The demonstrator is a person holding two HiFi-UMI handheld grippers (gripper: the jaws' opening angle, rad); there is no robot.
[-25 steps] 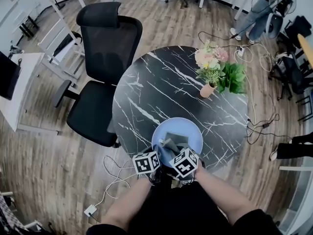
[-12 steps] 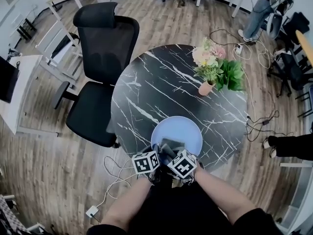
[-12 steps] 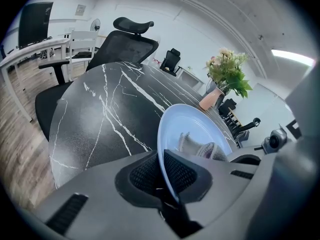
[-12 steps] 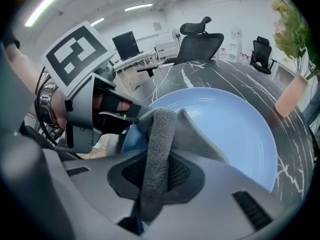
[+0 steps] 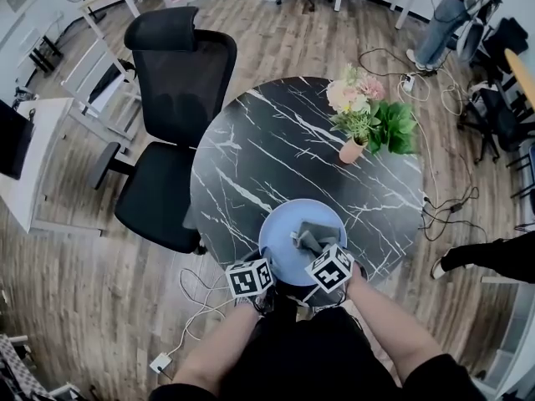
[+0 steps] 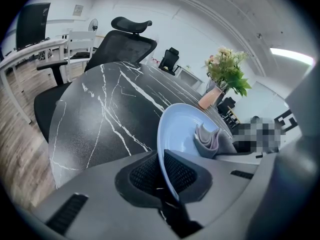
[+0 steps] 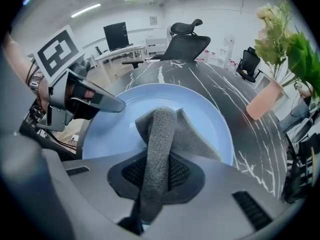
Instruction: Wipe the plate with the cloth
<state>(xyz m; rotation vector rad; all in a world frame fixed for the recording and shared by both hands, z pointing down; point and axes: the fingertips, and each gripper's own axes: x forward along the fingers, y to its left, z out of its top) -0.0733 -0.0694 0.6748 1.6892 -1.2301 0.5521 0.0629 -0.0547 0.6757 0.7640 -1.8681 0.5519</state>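
Note:
A pale blue plate (image 5: 288,234) lies at the near edge of the round black marble table (image 5: 276,144). My left gripper (image 5: 261,270) is shut on the plate's near left rim; in the left gripper view the plate (image 6: 177,131) stands edge-on between the jaws of the left gripper (image 6: 167,176). A grey cloth (image 5: 316,238) rests on the right half of the plate, with my right gripper (image 5: 319,257) shut on it. In the right gripper view the cloth (image 7: 162,134) runs as a rolled fold out of the right gripper (image 7: 159,171) onto the plate (image 7: 200,109).
A vase of flowers (image 5: 358,128) stands on the table's far right side. A black office chair (image 5: 171,115) sits at the table's left. Cables (image 5: 196,303) trail over the wooden floor near my legs, and a person's leg (image 5: 481,257) shows at the right.
My right gripper has dragged the cloth across the plate, first toward the near left, then to the right side. The left gripper and the plate have stayed put.

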